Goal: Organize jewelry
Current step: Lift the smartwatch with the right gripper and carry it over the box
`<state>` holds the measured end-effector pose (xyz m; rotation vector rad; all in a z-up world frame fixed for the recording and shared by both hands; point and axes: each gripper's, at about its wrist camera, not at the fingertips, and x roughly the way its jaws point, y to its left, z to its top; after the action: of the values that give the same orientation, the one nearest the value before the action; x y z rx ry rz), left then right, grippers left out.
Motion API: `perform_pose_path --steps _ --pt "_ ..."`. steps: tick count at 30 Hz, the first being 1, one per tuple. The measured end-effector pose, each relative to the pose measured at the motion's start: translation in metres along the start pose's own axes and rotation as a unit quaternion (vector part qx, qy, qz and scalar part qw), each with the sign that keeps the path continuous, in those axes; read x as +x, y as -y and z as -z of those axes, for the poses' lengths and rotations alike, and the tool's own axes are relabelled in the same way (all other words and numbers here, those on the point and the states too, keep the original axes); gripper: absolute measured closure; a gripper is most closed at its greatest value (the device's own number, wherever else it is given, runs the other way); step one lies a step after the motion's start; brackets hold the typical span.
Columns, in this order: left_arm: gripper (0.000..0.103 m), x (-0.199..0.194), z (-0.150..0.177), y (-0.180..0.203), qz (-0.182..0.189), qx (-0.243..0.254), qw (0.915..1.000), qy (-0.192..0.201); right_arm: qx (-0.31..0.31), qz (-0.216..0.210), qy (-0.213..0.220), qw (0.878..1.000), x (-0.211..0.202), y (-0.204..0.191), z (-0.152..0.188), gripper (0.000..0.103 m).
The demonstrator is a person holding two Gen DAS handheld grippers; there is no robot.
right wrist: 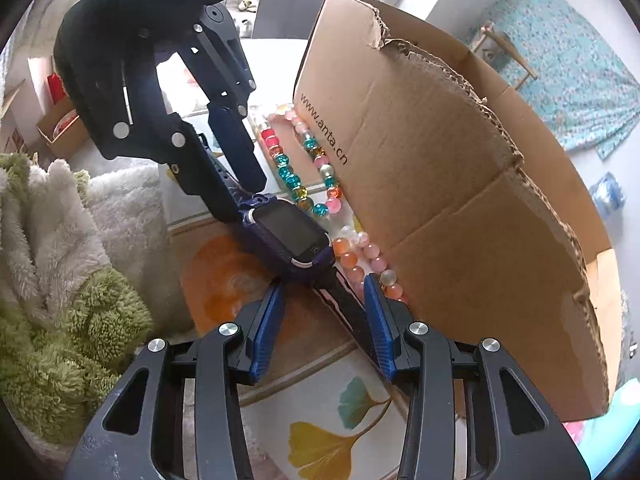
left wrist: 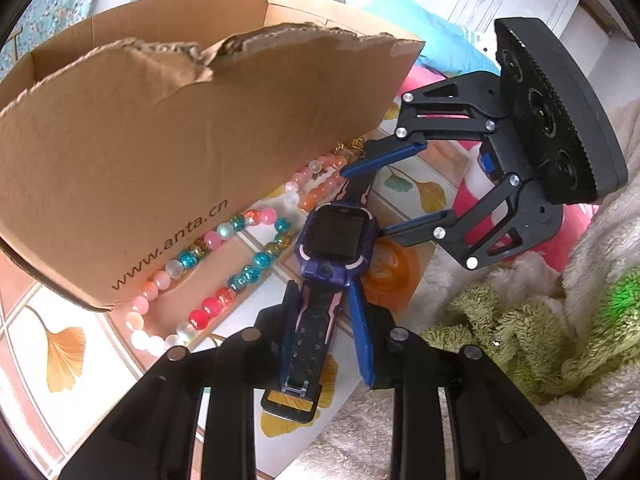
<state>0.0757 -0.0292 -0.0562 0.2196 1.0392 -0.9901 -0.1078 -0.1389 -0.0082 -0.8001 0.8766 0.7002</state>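
The purple watch lies face up on a cloth printed with ginkgo leaves, just beside the torn cardboard box marked with a web address, its long axis running from one gripper toward the other. The left gripper is clamped narrowly on the strap with the buckle end; the left wrist view shows that strap's holes and metal buckle between the blue pads, a detail mostly hidden behind dark fingers in the right wrist view. The right gripper stands moderately wide around the opposite strap; from its own camera a clear gap shows on the left-hand pad's side, while the strap runs close along the other pad, and contact there cannot be judged. A beaded necklace of pink, red, teal and amber beads lies in a loop between the watch and the box wall, touching the box base. Only the right wrist view shows its orange and pink beads just beside the watch case. A fluffy green and white blanket lies on the far side from the box.
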Motion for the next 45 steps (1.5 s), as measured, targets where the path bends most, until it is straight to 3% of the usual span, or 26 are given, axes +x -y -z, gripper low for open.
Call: perform_pose_path --steps 4,7,17,21,24,28,34,45 --pt "0.078 0.001 0.003 0.007 -0.008 0.013 0.9999 -0.007 0.015 0.000 -0.008 1.000 0.009 -0.001 -0.007 0.093" --pt "0.078 0.000 0.004 0.020 -0.031 0.034 0.9988 -0.015 0.026 0.005 -0.009 1.000 0.009 -0.002 -0.007 0.096" --pt "0.075 0.018 0.012 0.073 -0.148 0.089 0.9839 -0.045 0.125 0.002 0.004 0.992 0.012 0.024 -0.012 0.099" --pt "0.075 0.029 0.017 0.094 -0.211 0.092 0.9723 -0.042 0.167 0.009 0.017 0.986 0.010 0.032 -0.009 0.100" --pt "0.090 0.035 0.020 0.108 -0.233 0.091 0.9674 -0.041 0.183 0.022 0.025 0.983 0.009 0.033 -0.008 0.100" --pt "0.100 0.039 0.023 0.125 -0.264 0.097 0.9591 -0.030 0.199 0.050 0.044 0.978 0.005 0.031 -0.007 0.102" --pt "0.100 0.023 0.019 0.139 -0.298 0.106 0.9487 -0.012 0.232 0.078 0.098 0.965 -0.013 0.034 -0.005 0.102" --pt "0.100 -0.006 0.017 0.172 -0.362 0.138 0.9219 0.002 0.230 0.137 0.182 0.946 -0.045 0.027 -0.017 0.102"
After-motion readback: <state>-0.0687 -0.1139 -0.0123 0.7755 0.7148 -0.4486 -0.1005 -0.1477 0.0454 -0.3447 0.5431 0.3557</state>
